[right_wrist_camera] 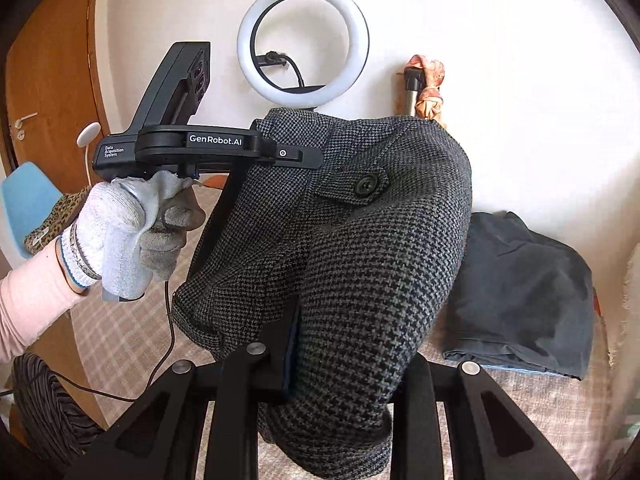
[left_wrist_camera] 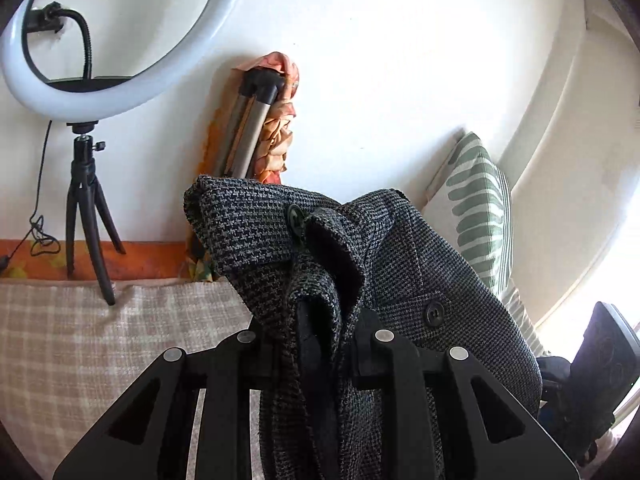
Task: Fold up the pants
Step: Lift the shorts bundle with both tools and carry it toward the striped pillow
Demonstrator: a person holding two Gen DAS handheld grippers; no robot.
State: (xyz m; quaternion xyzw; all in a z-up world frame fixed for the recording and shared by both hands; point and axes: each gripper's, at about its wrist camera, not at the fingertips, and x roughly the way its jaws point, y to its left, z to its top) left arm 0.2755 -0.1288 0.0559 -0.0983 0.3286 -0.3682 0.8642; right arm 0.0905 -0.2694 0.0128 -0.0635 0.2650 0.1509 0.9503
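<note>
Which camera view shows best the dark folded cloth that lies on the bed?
The right wrist view: the dark folded cloth lies in plain sight on the bed, right of the checked pants. The left wrist view does not show it.

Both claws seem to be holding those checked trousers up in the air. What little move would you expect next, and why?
Probably draw the two grippers apart and lower the pants toward the checked bedcover. The left gripper and right gripper each pinch bunched fabric, so the cloth hangs crumpled; it likely needs spreading flat before any fold.
</note>
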